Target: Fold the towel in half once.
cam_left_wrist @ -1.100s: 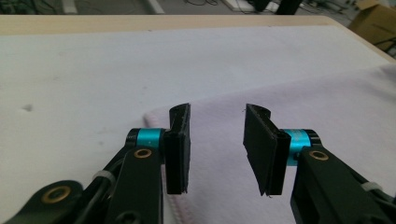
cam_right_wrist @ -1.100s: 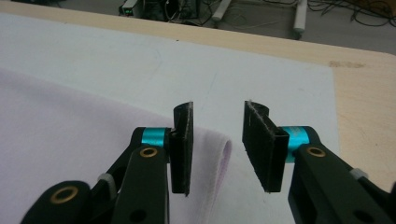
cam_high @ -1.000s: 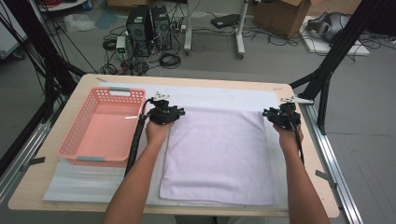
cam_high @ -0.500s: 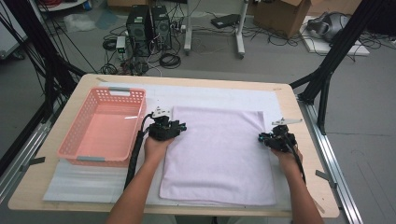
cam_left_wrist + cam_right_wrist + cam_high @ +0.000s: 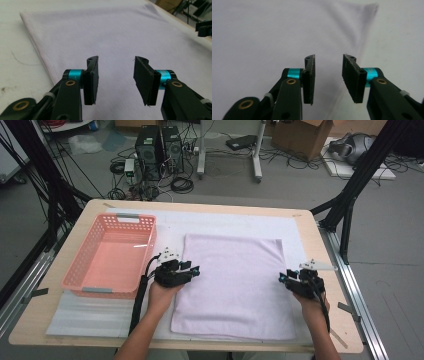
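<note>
Flanking the towel (image 5: 235, 285), left gripper (image 5: 192, 269) and right gripper (image 5: 282, 278) gape.

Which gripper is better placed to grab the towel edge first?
Left. The left gripper is open over the towel's left edge; the right gripper, also open, sits at the opposite edge, about equally close.

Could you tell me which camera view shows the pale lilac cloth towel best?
The high view: the whole pale lilac cloth towel lies flat there, all four edges visible. The left gripper view shows one long edge and a far corner; the right gripper view a blurred corner.
</note>
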